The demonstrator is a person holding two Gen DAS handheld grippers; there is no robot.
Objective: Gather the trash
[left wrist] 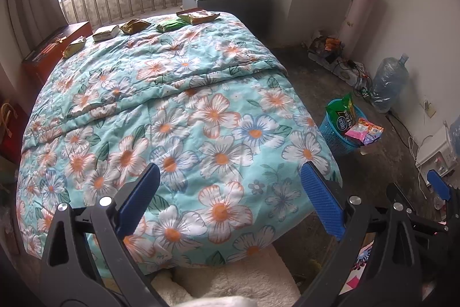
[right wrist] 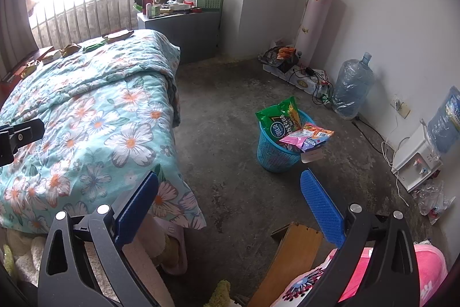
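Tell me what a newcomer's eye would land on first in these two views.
The floral quilt on the bed dominates, with a row of snack wrappers lying along its far edge near the window railing. On the concrete floor beside the bed stands a blue basket already stuffed with a green chip bag and other packets. Both the left gripper and right gripper are open and empty.

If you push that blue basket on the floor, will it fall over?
Probably it would tip easily. The blue basket looks like thin plastic mesh, so likely light. The big green snack bag and other wrappers stick up above its rim and lean to one side, making it top-heavy. On the rough floor it may catch rather than slide.
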